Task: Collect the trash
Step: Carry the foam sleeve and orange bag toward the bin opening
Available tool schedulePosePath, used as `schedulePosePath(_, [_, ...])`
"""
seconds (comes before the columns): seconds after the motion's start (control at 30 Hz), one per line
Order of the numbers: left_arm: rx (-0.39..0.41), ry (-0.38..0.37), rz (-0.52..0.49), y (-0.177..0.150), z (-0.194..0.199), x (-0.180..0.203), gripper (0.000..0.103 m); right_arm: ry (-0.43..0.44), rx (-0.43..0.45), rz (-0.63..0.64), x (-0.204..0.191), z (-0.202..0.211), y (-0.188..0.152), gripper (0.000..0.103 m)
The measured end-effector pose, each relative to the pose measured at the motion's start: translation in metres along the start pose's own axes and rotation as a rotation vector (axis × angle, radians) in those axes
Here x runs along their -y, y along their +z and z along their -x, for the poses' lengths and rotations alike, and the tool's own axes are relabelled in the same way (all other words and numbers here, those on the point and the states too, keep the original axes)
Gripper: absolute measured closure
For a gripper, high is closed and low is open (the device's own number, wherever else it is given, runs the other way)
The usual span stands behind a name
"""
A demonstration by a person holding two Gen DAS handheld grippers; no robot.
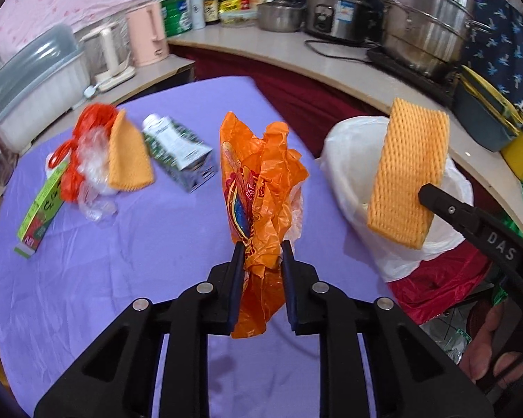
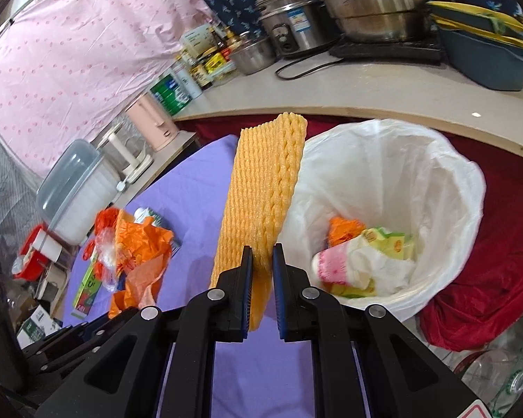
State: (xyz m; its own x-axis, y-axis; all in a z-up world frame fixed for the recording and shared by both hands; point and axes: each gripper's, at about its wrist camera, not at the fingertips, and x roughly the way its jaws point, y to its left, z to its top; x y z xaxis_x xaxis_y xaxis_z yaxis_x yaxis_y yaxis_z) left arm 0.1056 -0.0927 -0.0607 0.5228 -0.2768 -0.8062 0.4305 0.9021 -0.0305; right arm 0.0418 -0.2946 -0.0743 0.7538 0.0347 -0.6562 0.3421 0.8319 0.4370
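Left tool (image 1: 263, 244) clamped on orange plastic bag (image 1: 261, 181); right tool (image 2: 262, 249) clamped on yellow foam net (image 2: 261, 188), lined bin (image 2: 463, 188) at two o'clock. Partly done: wrappers binned; carton (image 1: 181, 149), toothpaste box (image 1: 40, 212), red bag (image 1: 87, 129) remaining on tabletop (image 1: 150, 250).

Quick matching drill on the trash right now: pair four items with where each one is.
Items:
1. orange plastic bag
2. yellow foam net
3. green carton
4. pink-and-white wrapper

Places:
A. inside the white-lined bin
B. in the right gripper, beside the bin
C. lying on the purple tablecloth
D. in the left gripper, above the tablecloth

Pairs: 1-D, 2-B, 3-C, 4-A
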Motion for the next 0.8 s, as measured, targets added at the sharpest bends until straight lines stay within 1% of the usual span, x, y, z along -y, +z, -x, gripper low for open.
schedulePosePath(0.27, [0.02,-0.087,-0.12,0.022,-0.004,0.066,0.083,-0.081,0.067,-0.084,0.063,0.027,0.021,0.092])
schedulePosePath(0.33, [0.01,-0.119,-0.137,0.028,-0.01,0.082,0.083,-0.101,0.071,-0.091,0.075,0.028,0.026,0.092])
schedulePosePath(0.47, [-0.013,-0.162,-0.162,0.036,-0.024,0.108,0.083,-0.136,0.07,-0.104,0.097,0.027,0.031,0.092])
schedulePosePath(0.6, [-0.017,-0.161,-0.2,0.041,-0.038,0.126,0.083,-0.151,0.064,-0.116,0.11,0.021,0.034,0.092])
schedulePosePath(0.67, [-0.025,-0.168,-0.211,0.043,-0.044,0.131,0.083,-0.156,0.059,-0.119,0.114,0.018,0.033,0.092])
schedulePosePath(0.8, [-0.046,-0.154,-0.225,0.044,-0.057,0.138,0.082,-0.161,0.047,-0.132,0.12,0.009,0.034,0.091])
